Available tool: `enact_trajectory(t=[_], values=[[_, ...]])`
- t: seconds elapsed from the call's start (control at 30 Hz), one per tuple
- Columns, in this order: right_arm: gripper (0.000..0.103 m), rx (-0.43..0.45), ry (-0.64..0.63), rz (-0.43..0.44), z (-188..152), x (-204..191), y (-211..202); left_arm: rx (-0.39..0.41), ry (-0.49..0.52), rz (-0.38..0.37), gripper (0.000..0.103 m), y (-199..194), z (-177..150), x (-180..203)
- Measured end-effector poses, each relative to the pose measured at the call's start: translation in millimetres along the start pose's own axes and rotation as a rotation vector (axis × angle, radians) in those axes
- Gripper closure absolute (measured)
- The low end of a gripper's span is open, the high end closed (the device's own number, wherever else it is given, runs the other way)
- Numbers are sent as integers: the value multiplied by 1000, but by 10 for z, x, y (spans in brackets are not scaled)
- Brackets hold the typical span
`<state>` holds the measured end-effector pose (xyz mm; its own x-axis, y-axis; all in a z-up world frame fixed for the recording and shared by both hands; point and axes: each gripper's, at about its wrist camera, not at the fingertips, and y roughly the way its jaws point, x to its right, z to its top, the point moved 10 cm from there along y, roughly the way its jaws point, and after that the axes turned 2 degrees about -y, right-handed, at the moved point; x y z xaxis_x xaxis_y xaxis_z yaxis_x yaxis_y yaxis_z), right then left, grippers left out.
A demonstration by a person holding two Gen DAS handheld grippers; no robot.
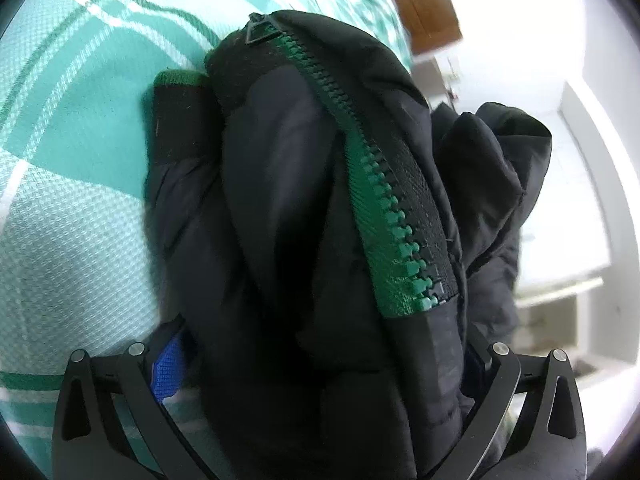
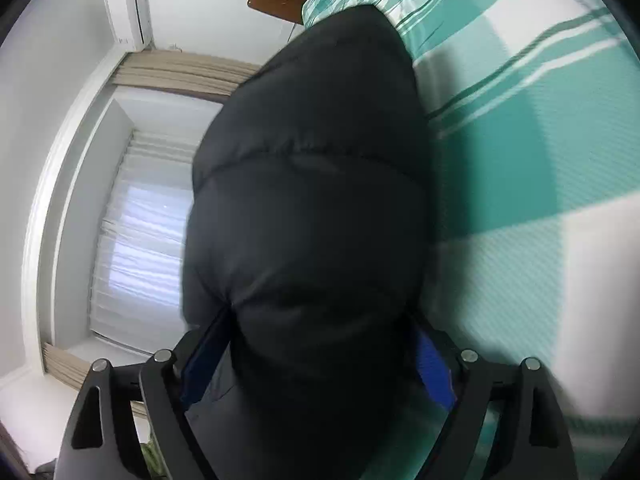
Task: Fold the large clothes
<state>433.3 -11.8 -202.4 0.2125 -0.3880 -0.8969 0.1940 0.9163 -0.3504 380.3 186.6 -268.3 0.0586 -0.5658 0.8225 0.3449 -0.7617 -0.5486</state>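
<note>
A black puffer jacket (image 1: pixel 280 200) with a green zipper (image 1: pixel 384 208) fills the left wrist view, bunched up and held above the bed. My left gripper (image 1: pixel 320 380) is shut on the jacket, with thick fabric between its blue pads (image 1: pixel 166 372). A green-edged cuff (image 1: pixel 178 80) shows at the upper left of the bundle. In the right wrist view the same jacket (image 2: pixel 312 208) shows its quilted back. My right gripper (image 2: pixel 316 364) is shut on the jacket too, its blue pads (image 2: pixel 434 372) pressed against the padding.
A bed with a teal and white plaid cover (image 1: pixel 68 168) lies under the jacket and also shows in the right wrist view (image 2: pixel 532 184). A brown wooden headboard (image 1: pixel 420 4) stands at the far end. A curtained window (image 2: pixel 136 240) and a wall air conditioner (image 2: pixel 134 10) are at the side.
</note>
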Motion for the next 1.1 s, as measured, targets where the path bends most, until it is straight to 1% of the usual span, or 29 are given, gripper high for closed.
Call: enact_trajectory(t=[0.03, 0.07, 0.1, 0.13, 0.17, 0.2, 0.23, 0.33, 0.4, 0.47, 0.5, 0.6, 0.63, 0.67, 0.7, 0.77, 0.83, 0.87, 0.9, 0.93, 0.97, 1.0, 1.03, 1.07, 1.1], values=[[17, 4, -20, -8, 38, -59, 40, 30, -10, 14, 0, 4, 10, 8], [17, 9, -59, -35, 83, -143, 68, 49, -18, 20, 0, -8, 9, 16], [17, 9, -91, -50, 101, -215, 79, 60, -23, 16, 5, -23, -9, 39], [17, 4, -142, -56, 105, -355, 84, 72, -27, -1, 12, -64, -48, 86], [18, -2, -177, -47, 93, -472, 78, 83, -25, -17, 15, -114, -83, 140], [19, -10, -221, -27, 63, -628, 59, 92, -17, -34, 21, -175, -118, 206], [20, -19, -266, -7, 28, -798, 33, 101, -4, -48, 23, -215, -134, 297], [20, -23, -373, 39, -13, -1230, -43, 130, 65, -70, 23, -381, -107, 674], [20, -13, -417, 74, 38, -1463, -107, 152, 97, -86, 23, -460, -45, 886], [20, 12, -453, 105, 176, -1658, -197, 188, 137, -101, 23, -564, 108, 1161], [20, 30, -462, 119, 302, -1732, -249, 200, 150, -102, 23, -591, 188, 1261], [20, 62, -471, 122, 657, -1799, -327, 222, 179, -89, 24, -574, 467, 1499], [20, 67, -467, 124, 756, -1789, -339, 226, 184, -84, 24, -566, 518, 1532], [20, 71, -458, 122, 895, -1752, -349, 232, 188, -74, 24, -515, 648, 1575], [20, 73, -449, 117, 954, -1706, -374, 234, 185, -64, 24, -466, 731, 1577], [20, 75, -415, 90, 1128, -1524, -427, 225, 160, -15, 22, -297, 885, 1482], [15, 89, -335, 13, 1270, -1173, -386, 182, 119, 71, 16, -46, 978, 1189], [14, 95, -265, -53, 1352, -879, -380, 145, 79, 119, 15, 74, 982, 962], [13, 97, -214, -95, 1384, -684, -385, 115, 43, 149, 15, 319, 1072, 903], [13, 96, -135, -162, 1397, -388, -407, 72, -11, 181, 14, 432, 1030, 691], [13, 93, -58, -220, 1365, -103, -458, 58, -73, 145, 14, 459, 983, 535], [13, 109, -26, -225, 1323, 17, -532, 71, -91, 102, 14, 414, 969, 529], [13, 134, -24, -214, 1282, 52, -622, 100, -97, 69, 14, 305, 950, 548], [13, 154, -39, -206, 1244, 43, -700, 134, -66, 70, 14, 158, 921, 594], [12, 171, -68, -205, 1178, -5, -794, 157, -10, 89, 14, 11, 876, 664]])
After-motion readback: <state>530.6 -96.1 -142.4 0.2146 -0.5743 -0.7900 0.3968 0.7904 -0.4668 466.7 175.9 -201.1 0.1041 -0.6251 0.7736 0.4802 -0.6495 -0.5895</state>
